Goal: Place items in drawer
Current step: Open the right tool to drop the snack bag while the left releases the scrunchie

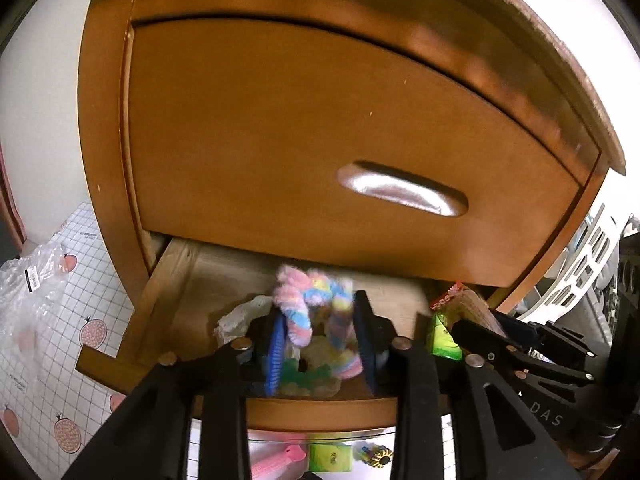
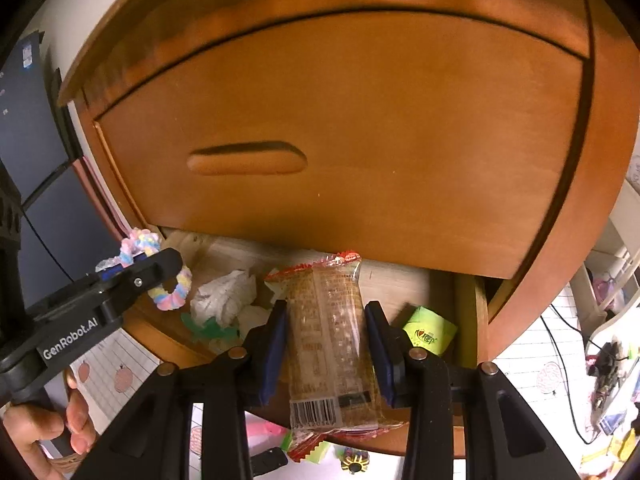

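Over the open drawer: both hand-held grippers, pointing toward the cabinet.
Open drawer: lower one, pulled out under the closed upper drawer; back part hidden beneath that front.
Left hand-held gripper: clenched on a pastel fuzzy scrunchie, blurred, held above the drawer's front half.
Right hand-held gripper: grasping a clear-wrapped snack packet lengthwise; barcode end at 6 o'clock, red crimped end at 12 o'clock over the drawer.
Inside the drawer: crumpled white paper at 9 o'clock of the packet, green box at 3 o'clock, small green piece partly hidden by the finger.
Below the drawer front: pink item, green box and yellow-black thing on the floor, cut off by the fingers.
Person's hand: at 8 o'clock in the right wrist view, gripping the left handle, partly cropped.
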### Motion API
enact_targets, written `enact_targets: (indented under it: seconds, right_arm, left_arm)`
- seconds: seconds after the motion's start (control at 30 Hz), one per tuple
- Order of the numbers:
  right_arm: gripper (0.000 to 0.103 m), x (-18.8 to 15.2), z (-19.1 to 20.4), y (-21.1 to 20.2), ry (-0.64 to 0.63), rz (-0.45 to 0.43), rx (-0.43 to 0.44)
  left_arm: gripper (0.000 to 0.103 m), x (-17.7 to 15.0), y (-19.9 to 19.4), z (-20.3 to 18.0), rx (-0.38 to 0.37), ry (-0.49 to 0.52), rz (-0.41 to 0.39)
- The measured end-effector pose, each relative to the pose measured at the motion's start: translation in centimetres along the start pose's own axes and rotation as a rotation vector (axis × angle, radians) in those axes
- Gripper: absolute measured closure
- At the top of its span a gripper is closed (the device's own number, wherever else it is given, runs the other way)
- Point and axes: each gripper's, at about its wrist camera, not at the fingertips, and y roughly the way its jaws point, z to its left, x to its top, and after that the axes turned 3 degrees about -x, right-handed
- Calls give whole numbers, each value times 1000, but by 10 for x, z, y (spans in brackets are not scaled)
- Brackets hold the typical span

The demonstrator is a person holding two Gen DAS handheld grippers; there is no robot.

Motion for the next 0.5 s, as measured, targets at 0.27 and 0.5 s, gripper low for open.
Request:
enact_targets:
  seconds: [0.27, 0.5]
  right_arm:
    - [52, -9, 2, 12, -9, 36, -14]
    - [39, -11, 6, 17, -4, 55, -14]
  left_arm:
    - [43, 0, 3, 3, 8, -16, 7]
    - [36, -4, 8, 2, 31, -40, 18]
